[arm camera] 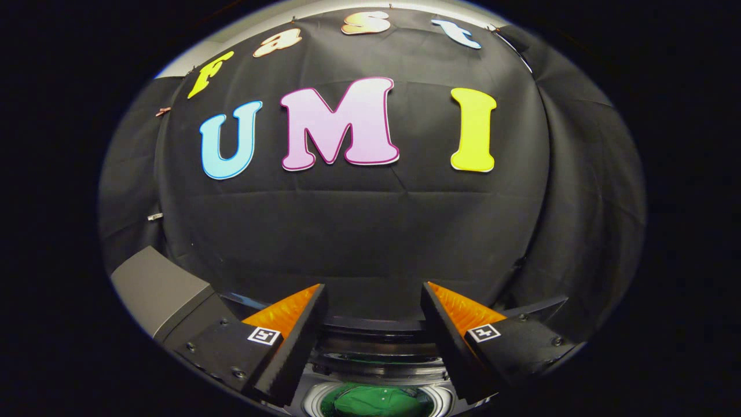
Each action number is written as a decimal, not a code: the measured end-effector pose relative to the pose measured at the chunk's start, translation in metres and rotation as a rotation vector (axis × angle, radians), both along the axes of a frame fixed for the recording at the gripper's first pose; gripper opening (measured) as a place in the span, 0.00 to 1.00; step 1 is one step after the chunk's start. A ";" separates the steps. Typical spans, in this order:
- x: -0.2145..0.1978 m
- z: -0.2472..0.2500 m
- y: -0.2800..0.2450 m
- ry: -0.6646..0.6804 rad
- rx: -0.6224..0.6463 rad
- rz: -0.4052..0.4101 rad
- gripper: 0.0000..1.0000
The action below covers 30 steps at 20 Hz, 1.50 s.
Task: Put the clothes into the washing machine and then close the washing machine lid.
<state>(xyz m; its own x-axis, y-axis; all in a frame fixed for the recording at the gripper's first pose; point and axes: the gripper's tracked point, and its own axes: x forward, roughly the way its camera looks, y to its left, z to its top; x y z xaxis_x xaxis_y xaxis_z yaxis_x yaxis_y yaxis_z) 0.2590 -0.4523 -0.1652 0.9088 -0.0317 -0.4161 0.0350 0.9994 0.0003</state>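
A green garment (376,401) lies down inside the round drum opening of the washing machine (370,333), low between the two fingers and partly cut off, so only its upper, crumpled part can be seen; what kind of clothing it is cannot be told. Around it runs the pale ribbed ring of the drum mouth, and above that a dark curved band of the machine's top, with a glossy strip that may be the raised lid or the rear rim; which of these it is cannot be made out. The gripper (373,307) hangs above the opening with its fingers spread wide apart and nothing between them; neither finger touches the garment or the machine's rim as far as can be seen. Each finger carries a small square marker on its outer block. The fingers themselves cover the left and right parts of the drum mouth, so the sides of the opening are hidden. Off to the left, beside the left finger, a grey boxy block (159,286) stands at an angle, its lower part hidden behind the finger's mount; what it belongs to is unclear. Beyond everything hangs the booth's black cloth wall (359,231), creased, with a fold running down its right side.
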 end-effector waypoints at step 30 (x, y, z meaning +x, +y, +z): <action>-0.066 0.000 0.006 0.076 -0.017 -0.029 1.00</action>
<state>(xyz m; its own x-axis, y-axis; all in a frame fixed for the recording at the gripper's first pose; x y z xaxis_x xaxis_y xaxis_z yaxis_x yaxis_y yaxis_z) 0.1928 -0.4464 -0.1652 0.8731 -0.0652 -0.4831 0.0634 0.9978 -0.0200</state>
